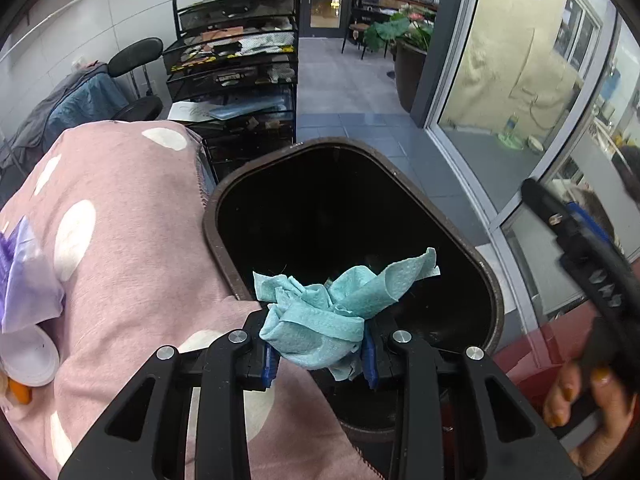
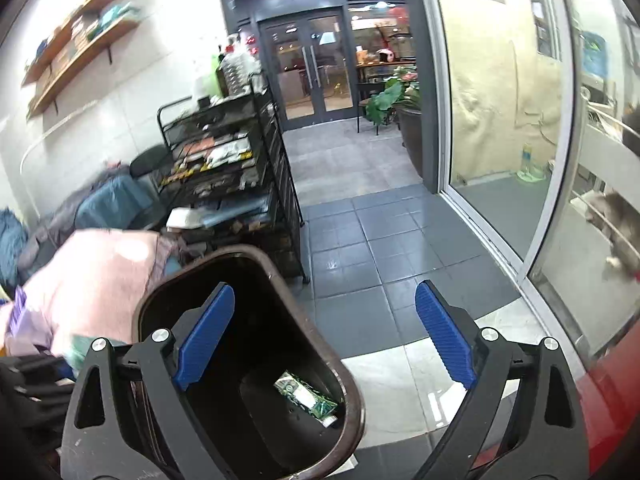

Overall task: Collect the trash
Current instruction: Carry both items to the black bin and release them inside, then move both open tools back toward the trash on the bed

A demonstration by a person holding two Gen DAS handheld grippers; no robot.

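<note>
Left claw (image 1: pixel 320 356) clamps one teal cloth (image 1: pixel 332 308); one bin (image 1: pixel 486 276); right claw (image 2: pixel 324 336) agape.

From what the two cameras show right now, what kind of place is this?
Probably a small shop or studio, not a home. Glass double doors lead to a lit area, a black wire cart holds supplies, and wall shelves carry stacked goods.

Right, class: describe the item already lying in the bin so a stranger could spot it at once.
Find the dark brown bin beside the pink spotted cloth. On its black floor lies a flat green-and-white printed packet, the only pale, patterned thing visible inside.
</note>
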